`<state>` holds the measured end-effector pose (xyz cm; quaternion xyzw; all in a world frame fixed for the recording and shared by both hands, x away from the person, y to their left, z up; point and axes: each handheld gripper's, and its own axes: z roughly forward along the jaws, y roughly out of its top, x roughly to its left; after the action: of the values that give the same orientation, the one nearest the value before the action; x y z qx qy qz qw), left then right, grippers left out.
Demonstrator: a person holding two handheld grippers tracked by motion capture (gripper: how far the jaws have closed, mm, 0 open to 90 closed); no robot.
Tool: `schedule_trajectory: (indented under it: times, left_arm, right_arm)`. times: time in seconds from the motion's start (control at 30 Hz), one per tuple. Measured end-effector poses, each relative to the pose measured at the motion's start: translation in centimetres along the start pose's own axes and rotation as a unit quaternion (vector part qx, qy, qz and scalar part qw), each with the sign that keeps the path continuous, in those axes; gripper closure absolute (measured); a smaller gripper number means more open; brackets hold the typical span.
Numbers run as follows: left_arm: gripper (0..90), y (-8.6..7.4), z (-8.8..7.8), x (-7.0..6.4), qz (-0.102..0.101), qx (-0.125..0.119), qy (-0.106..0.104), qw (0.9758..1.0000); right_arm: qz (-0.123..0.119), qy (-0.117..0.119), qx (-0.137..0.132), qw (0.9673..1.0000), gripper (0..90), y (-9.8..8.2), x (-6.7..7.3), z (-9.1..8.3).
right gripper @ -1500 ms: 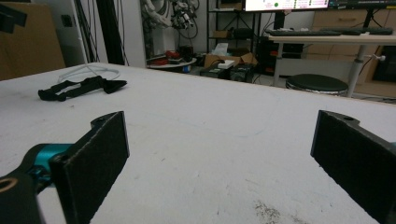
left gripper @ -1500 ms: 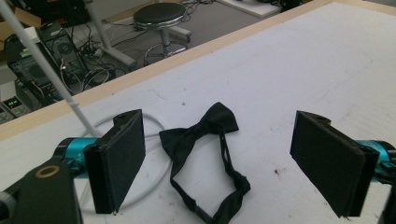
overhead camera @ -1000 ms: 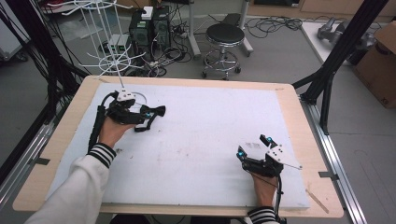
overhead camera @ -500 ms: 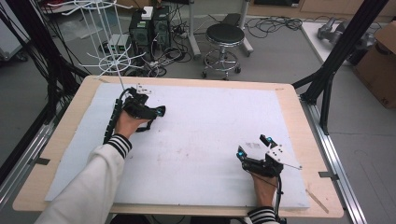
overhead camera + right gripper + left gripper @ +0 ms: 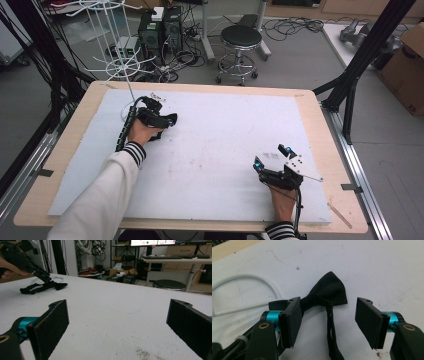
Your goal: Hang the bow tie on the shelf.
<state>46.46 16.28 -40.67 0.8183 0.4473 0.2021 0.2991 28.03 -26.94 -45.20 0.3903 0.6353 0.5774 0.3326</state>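
Black bow tie (image 5: 327, 293) lies flat on the white counter (image 5: 225, 140) at the far left, just beside the base ring of a white wire rack (image 5: 249, 280). Left claw (image 5: 328, 322) hangs over it, jaws partly open and just been closing, knot and strap between them, pads not yet pressing on the fabric. Judgement: tie is light, soft cloth, limp, no fragility; wings will fold and the strap (image 5: 332, 340) will dangle when lifted. Best hold is the centre knot, the thickest, firmest part; a pinch on a wing likely slips or crumples. Low friction on the foam-like surface, so it may slide if nudged sideways. Right claw (image 5: 117, 322) rests at the near right, jaws wide open, empty, well apart from the tie.
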Motion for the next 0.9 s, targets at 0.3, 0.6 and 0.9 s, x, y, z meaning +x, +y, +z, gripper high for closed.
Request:
schedule_trajectory:
  times: [0.3, 0.6, 0.9]
  left_arm:
    - [45.8, -0.3, 1.0, 0.0, 0.014, 0.021, -0.001, 0.9997]
    - [58.9, -0.4, 1.4, 0.2, -0.003, 0.032, -0.023, 0.9992]
    - [70.6, -0.6, 1.7, 0.5, -0.008, 0.038, -0.023, 0.999]
  right_arm:
    - [-0.001, 0.001, 0.001, 1.0, 3.2, 0.0, 0.0, 0.0]
    - [0.0, 0.001, 0.001, 1.0, 3.2, 0.0, 0.0, 0.0]
    - [0.002, 0.001, 0.0, 1.0, 3.2, 0.0, 0.0, 0.0]
